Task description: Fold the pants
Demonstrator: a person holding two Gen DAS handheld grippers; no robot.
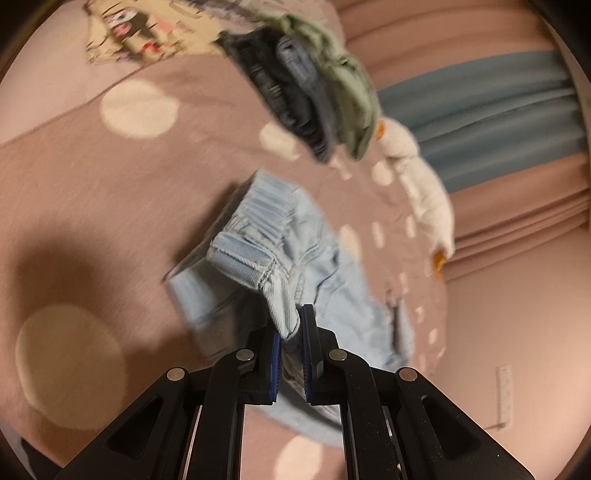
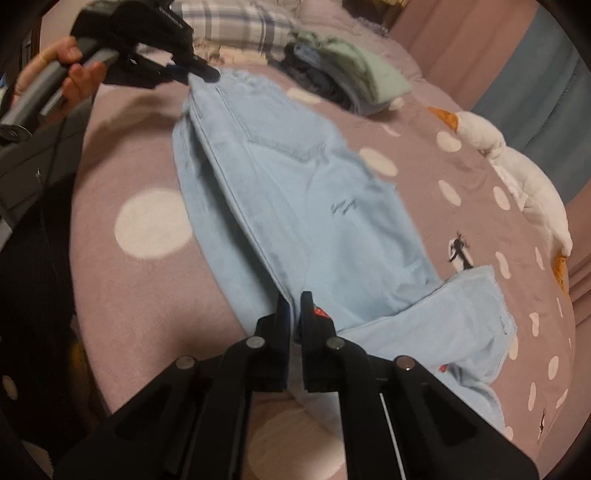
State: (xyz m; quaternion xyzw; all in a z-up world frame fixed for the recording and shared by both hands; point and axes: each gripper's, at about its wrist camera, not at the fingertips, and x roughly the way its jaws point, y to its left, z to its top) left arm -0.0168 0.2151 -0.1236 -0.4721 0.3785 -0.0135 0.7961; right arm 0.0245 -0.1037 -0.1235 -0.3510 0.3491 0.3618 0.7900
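Note:
Light blue denim pants (image 2: 314,206) lie on a pink bedspread with white dots (image 2: 147,229). My left gripper (image 1: 291,332) is shut on the pants' waistband (image 1: 258,236) and lifts that corner; it also shows in the right wrist view (image 2: 195,74), held by a hand at the far end of the pants. My right gripper (image 2: 295,306) is shut on a fold of the pants along the side seam, near the legs. One leg end (image 2: 472,317) bends off to the right.
A pile of folded clothes, dark, blue and green (image 2: 340,74) (image 1: 306,88), lies at the far side of the bed. A white plush goose (image 2: 517,173) (image 1: 421,192) lies along the right edge. A plaid pillow (image 2: 229,22) is behind. Pink and blue curtains (image 1: 480,103) hang beyond.

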